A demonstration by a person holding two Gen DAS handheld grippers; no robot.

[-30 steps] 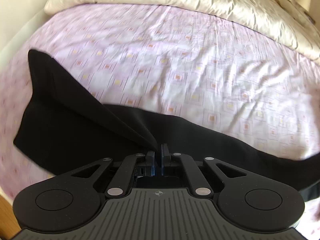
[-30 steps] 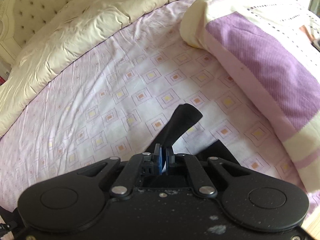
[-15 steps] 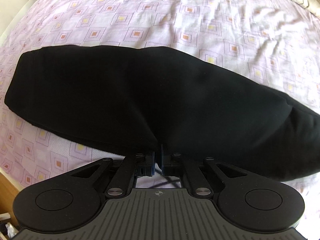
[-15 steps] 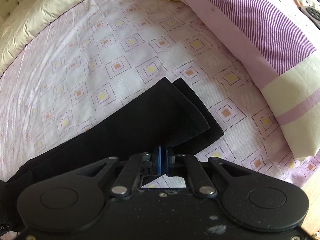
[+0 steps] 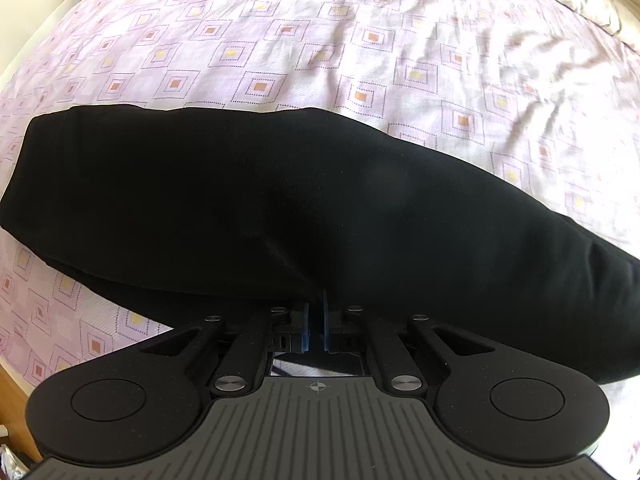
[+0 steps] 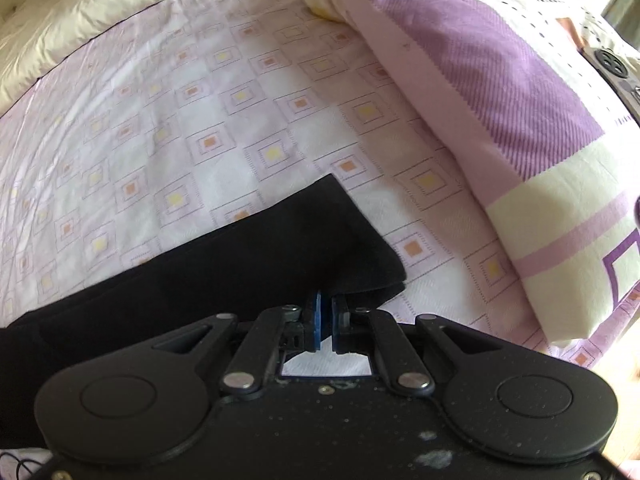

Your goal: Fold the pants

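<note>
Black pants (image 5: 280,200) lie folded lengthwise on the pink patterned bed sheet (image 5: 320,40), one leg stacked on the other. In the left wrist view they span the frame from left to right. My left gripper (image 5: 316,312) is shut on their near edge, with the cloth pinched between the blue pads. In the right wrist view the leg ends of the pants (image 6: 280,256) lie flat, their hem corner pointing up and right. My right gripper (image 6: 326,306) is shut on the near edge of the cuff.
A purple and cream striped pillow (image 6: 500,120) lies close to the right of the cuffs. A cream quilt (image 6: 80,24) is bunched along the far side of the bed. The wooden bed edge (image 5: 12,400) shows at the lower left of the left wrist view.
Both grippers came down toward the bed. The pants, which hung lifted with one leg raised, now lie flat and doubled on the sheet. Both grips stay shut on the cloth.
</note>
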